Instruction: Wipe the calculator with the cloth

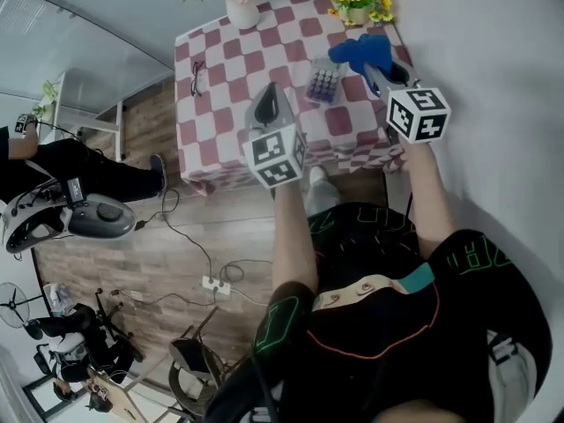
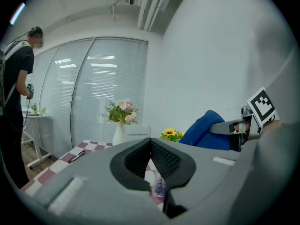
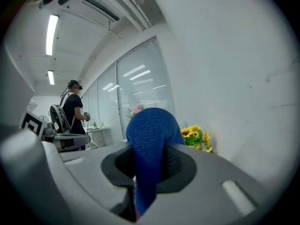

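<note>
A calculator (image 1: 323, 81) with purple keys lies on the red-and-white checked table (image 1: 229, 69), right of its middle. In the head view my right gripper (image 1: 372, 65) hovers just right of it, shut on a blue cloth (image 1: 361, 51) that bunches up past the jaws. The right gripper view shows the cloth (image 3: 150, 144) pinched between the pads and hiding what lies ahead. My left gripper (image 1: 270, 93) hangs over the table's front edge, left of the calculator, shut and holding nothing. Below its closed tips (image 2: 150, 142), a sliver of the calculator (image 2: 158, 186) shows.
A white vase of pink flowers (image 1: 240, 7) and a pot of sunflowers (image 1: 357, 3) stand at the table's far edge, glasses (image 1: 197, 76) at its left. A white wall runs close on the right. Cables and a power strip (image 1: 211, 283) lie on the wood floor. A person (image 2: 18, 78) stands to the left.
</note>
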The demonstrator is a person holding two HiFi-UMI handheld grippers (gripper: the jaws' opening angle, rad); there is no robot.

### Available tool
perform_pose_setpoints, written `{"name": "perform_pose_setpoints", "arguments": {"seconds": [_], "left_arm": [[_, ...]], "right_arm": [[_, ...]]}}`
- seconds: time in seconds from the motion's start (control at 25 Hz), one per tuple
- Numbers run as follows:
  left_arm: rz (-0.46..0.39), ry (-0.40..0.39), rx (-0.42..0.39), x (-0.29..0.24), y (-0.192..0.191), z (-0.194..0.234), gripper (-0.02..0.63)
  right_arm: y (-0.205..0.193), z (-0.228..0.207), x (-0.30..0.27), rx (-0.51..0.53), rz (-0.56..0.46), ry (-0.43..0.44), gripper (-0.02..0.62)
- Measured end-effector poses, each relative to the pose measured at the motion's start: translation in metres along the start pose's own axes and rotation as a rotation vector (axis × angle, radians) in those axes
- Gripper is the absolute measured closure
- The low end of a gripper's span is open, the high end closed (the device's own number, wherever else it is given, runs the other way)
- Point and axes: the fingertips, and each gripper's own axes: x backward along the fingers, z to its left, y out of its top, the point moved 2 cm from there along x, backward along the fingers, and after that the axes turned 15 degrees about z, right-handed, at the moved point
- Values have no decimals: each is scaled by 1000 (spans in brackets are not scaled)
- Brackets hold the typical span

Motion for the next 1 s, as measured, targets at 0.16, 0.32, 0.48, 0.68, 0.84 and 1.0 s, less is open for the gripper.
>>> {"name": "perform_pose_setpoints", "arguments": {"seconds": [0.16,0.32,0.48,0.68,0.84,1.0], "left_arm": [[-36,-11,-25,1,20,-6,595],[-56,-14,-32,1,30,-7,595],[-65,-18,-35,2,32,-10,595],[-62,-7,-28,-1,31,-8,595],[-61,-7,-28,-1,28,-9,595],[-59,-9,-27,-4,28,-11,595]], "right_arm": [[14,-9,10,10,-48,-58,523],[26,-11,16,31,-83,-82,522],[29,-10,20,47,-93,-84,522],[31,-9,18,63,-92,-81,523],[30,-9,19,75,-95,-81,522],[31,-10,19,93,-100,-82,523]]}}
